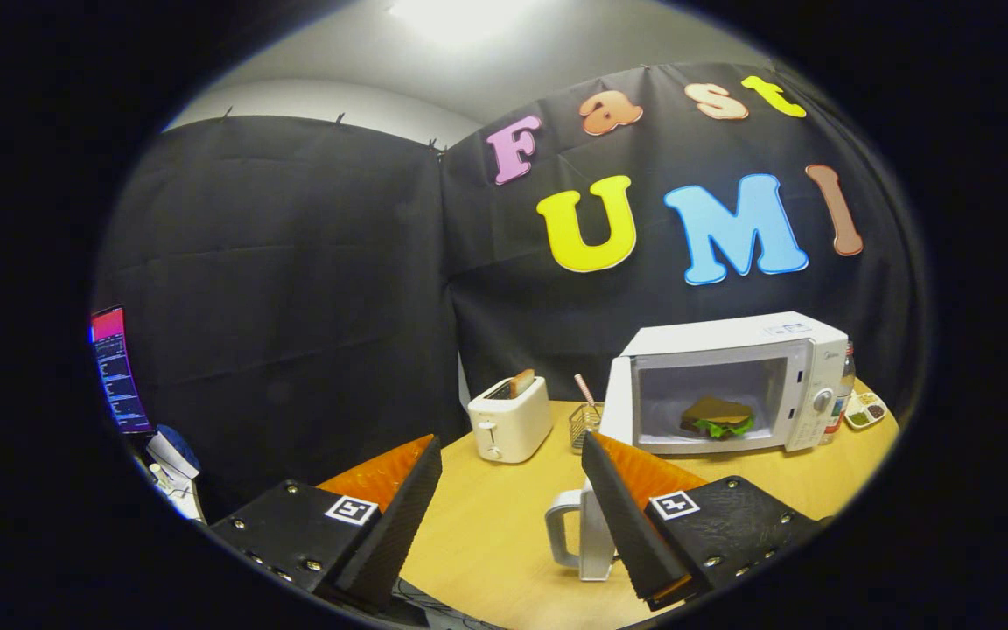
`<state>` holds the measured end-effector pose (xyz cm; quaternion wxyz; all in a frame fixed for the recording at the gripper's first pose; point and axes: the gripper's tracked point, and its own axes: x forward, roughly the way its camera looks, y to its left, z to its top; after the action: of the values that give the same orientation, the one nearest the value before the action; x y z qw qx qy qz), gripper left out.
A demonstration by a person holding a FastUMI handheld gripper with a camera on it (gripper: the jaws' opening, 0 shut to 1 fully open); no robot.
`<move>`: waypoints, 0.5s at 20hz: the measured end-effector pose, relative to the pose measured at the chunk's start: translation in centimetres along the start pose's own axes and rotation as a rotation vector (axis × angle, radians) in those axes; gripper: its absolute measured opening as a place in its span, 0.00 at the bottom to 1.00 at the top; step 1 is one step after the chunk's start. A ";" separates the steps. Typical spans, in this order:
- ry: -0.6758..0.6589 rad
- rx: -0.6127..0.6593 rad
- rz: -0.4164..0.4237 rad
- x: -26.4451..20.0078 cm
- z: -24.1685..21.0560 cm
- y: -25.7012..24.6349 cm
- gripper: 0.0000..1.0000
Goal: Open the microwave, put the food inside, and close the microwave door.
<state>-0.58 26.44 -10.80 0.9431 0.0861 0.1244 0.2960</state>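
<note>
1. 2 jaws spread wide, gripper [513,516] holding nothing above the surface [486,525].
2. Sandwich [717,417] sits inside the microwave [736,381], well beyond them.
3. Door [616,404] hangs open.
4. Risk: a hard swing could shove the microwave or clip the mug [578,534].

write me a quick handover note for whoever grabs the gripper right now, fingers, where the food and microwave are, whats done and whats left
Gripper: open, holding nothing, fingers spread above the wooden table.
Microwave: at the table's far side, beyond the right finger; its door is swung open to the left.
Food: the sandwich already lies inside the microwave.
Nearby: a white mug beside the right finger, a toaster left of the microwave.
Done: door opened, food in.
Left: close the door.
</note>
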 end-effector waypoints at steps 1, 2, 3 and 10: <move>0.014 0.001 0.019 0.4 -0.8 0.6 0.97; 0.031 0.003 0.037 0.6 -1.4 1.1 0.97; 0.047 0.005 0.054 1.0 -2.2 1.5 0.97; 0.214 0.026 0.093 2.7 -9.1 1.4 0.97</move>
<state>-1.83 29.95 -19.63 0.9085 0.0720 0.2240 0.3454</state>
